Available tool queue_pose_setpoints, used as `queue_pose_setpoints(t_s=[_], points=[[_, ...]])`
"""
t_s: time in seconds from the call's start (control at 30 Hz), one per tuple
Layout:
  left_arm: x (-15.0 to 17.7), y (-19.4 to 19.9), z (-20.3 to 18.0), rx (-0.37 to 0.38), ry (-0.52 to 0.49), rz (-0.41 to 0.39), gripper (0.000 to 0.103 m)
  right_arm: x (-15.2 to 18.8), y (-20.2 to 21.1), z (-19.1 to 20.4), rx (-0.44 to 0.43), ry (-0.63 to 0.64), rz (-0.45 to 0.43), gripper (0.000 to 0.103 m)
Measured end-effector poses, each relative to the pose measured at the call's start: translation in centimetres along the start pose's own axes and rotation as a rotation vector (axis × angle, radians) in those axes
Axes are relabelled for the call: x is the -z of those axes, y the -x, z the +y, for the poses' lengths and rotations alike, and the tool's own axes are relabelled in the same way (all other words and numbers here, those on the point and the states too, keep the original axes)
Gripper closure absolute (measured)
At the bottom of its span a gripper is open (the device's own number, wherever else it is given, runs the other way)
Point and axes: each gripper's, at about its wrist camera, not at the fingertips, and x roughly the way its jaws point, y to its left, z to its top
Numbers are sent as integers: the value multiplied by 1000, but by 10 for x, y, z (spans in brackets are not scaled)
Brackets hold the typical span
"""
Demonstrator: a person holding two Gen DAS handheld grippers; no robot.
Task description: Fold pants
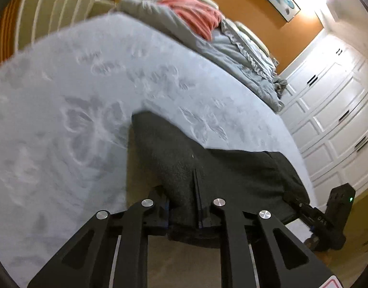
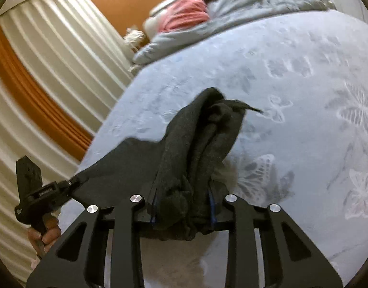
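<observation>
Butterfly-embossed bedspread (image 1: 64, 96), bunched fleecy pants (image 1: 174, 163)

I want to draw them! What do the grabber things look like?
Both are matte black. The left gripper and right gripper each have angular arms with cut-out holes, round silver bolts and thin blue strips by the fingers. The left one's handle shows small pale lettering.
</observation>
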Motion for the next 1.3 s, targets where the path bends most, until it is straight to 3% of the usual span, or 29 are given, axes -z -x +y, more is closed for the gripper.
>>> queue_pose_setpoints(t_s=[0.03, 0.1, 0.13, 0.17, 0.23, 0.3, 0.4, 0.47, 0.57, 0.67, 0.8, 0.87, 0.97, 1.0, 1.1, 1.23, 1.3], points=[[6, -2, 6, -30, -4, 14, 85, 5, -3, -2, 9, 12, 18, 66], [27, -36, 23, -137, -37, 152, 81, 26, -27, -20, 90, 16, 116, 56], [36, -46, 29, -180, -37, 190, 78, 40, -39, -33, 146, -2, 185, 55], [45, -39, 34, -166, -31, 134, 70, 51, -30, -45, 89, -50, 133, 54], [49, -18, 32, -185, -29, 83, 67, 55, -8, -44, 108, -91, 95, 56], [49, -8, 30, -176, -19, 67, 68, 51, 18, -22, 129, -49, 17, 62], [52, -16, 27, -183, -36, 82, 68, 32, 28, 15, 94, 46, -16, 61], [55, -25, 34, -186, -15, 76, 68, 23, 21, 19, 160, 75, -42, 57], [64, -23, 40, -187, 3, 58, 63, 24, 2, 12, 175, 74, -3, 67], [64, -21, 31, -208, -38, 47, 62, 47, -34, -5, 301, 140, 97, 72], [66, -21, 23, -255, -83, 28, 63, 45, 0, 2, 246, 94, 17, 72], [67, -21, 21, -271, -97, 19, 63, 48, 16, 11, 239, 133, -18, 72], [70, -20, 16, -297, -120, 5, 63, 66, -7, -6, 301, 158, 65, 69], [71, -20, 15, -306, -126, 2, 63, 71, -10, -15, 273, 132, 48, 65], [74, -18, 10, -328, -145, -9, 63, 64, 6, -19, 238, 53, 26, 65], [74, -16, 9, -328, -129, -10, 63, 63, 29, 5, 258, 129, -31, 65], [71, -10, 12, -285, -96, -20, 55, 66, 31, 9, 254, 144, -15, 63]])
